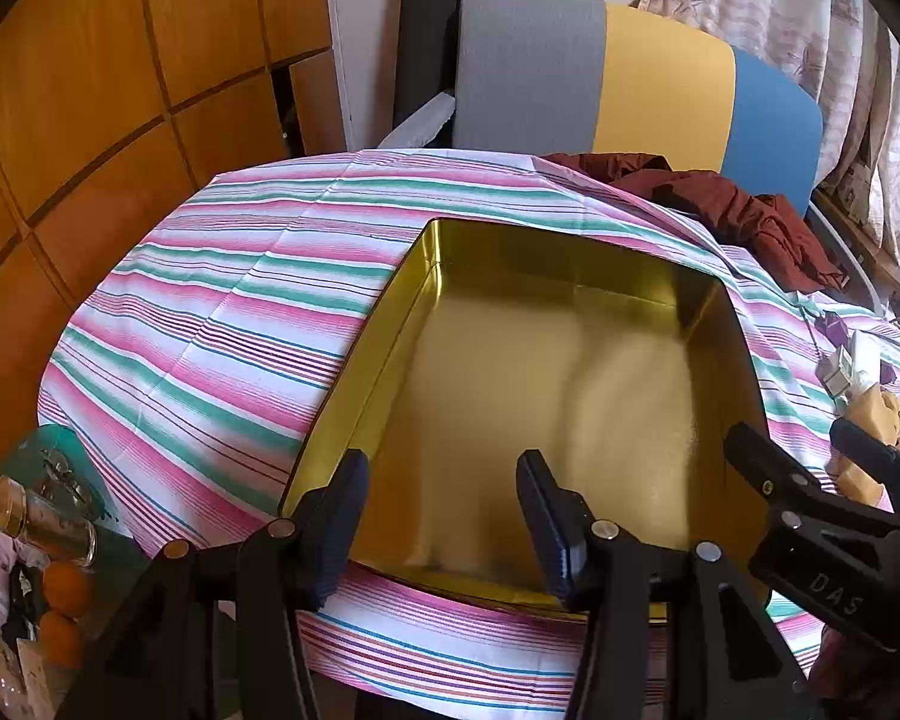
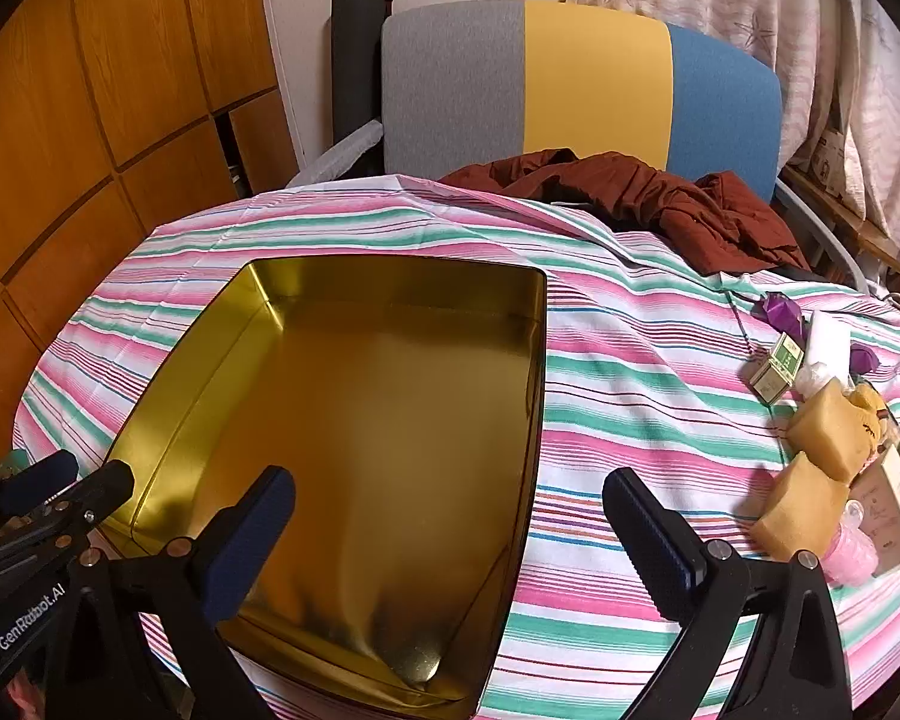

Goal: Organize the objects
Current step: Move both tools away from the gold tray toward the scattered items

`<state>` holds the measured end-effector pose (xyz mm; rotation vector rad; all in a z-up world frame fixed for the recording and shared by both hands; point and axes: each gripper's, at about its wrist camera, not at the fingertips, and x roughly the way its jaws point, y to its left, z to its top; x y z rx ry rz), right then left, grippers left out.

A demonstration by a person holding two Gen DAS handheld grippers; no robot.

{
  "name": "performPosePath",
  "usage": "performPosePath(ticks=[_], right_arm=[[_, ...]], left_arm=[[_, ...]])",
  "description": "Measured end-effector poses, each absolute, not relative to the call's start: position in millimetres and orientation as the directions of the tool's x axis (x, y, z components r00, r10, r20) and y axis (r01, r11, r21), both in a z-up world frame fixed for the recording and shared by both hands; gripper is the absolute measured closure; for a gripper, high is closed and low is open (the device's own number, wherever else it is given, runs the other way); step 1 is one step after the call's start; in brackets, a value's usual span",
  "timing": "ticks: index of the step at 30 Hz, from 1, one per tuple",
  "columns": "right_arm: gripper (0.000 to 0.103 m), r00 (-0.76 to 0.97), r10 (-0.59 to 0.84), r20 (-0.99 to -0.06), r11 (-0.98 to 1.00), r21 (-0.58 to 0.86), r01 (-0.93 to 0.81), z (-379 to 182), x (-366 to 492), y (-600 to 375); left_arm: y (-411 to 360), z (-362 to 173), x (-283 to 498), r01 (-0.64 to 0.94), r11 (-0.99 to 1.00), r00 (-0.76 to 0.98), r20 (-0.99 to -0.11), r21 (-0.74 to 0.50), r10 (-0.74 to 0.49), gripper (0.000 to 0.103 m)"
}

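An empty gold tin box (image 1: 540, 384) lies open on the striped tablecloth (image 1: 210, 324). My left gripper (image 1: 447, 510) hangs over its near left corner, jaws partly apart and nothing gripped; the left finger is over the tin's left wall, the right finger over its floor. In the right wrist view the tin (image 2: 354, 420) fills the left half. My right gripper (image 2: 450, 534) stands wide open astride the tin's right wall, holding nothing. Each gripper shows in the other's view: the right gripper (image 1: 798, 438) at the tin's right edge, the left gripper (image 2: 90, 474) at its near left corner.
Small items lie at the cloth's right: tan pouches (image 2: 828, 426), a little green-and-white box (image 2: 777, 369), purple wrappers (image 2: 783, 309), a pink packet (image 2: 852, 552). A dark red garment (image 2: 660, 198) lies at the back before a grey, yellow and blue chair (image 2: 594, 78). A jar (image 1: 42, 525) and oranges (image 1: 66, 591) sit lower left.
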<state>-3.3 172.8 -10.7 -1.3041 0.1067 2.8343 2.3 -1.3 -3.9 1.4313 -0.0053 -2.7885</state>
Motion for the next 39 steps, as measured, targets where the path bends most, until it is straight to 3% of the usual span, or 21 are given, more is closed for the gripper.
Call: performPosePath(ticks=[18, 26, 32, 39], right_arm=[[0.000, -0.659, -0.017, -0.752, -0.996, 0.071, -0.055, -8.6, 0.8, 183.3], [0.000, -0.701, -0.039, -0.712, -0.994, 0.098, -0.044, 2.0, 5.1, 211.0], [0.000, -0.713, -0.038, -0.700, -0.997, 0.078, -0.023, 4.9, 14.1, 239.5], [0.000, -0.751, 0.060, -0.657, -0.985, 0.084, -0.152, 7.2, 46.8, 301.5]], left_arm=[[6.3, -6.4, 2.4, 0.004, -1.000, -0.563, -0.827, -0.002, 0.000, 0.051], [27.4, -18.0, 0.5, -0.049, -0.994, -0.511, -0.852, -0.102, 0.112, 0.051], [45.9, -19.2, 0.8, -0.162, -0.941, -0.487, -0.805, -0.298, 0.339, 0.051], [93.9, -17.6, -2.4, -0.292, -0.927, -0.445, -0.824, -0.236, 0.350, 0.051]])
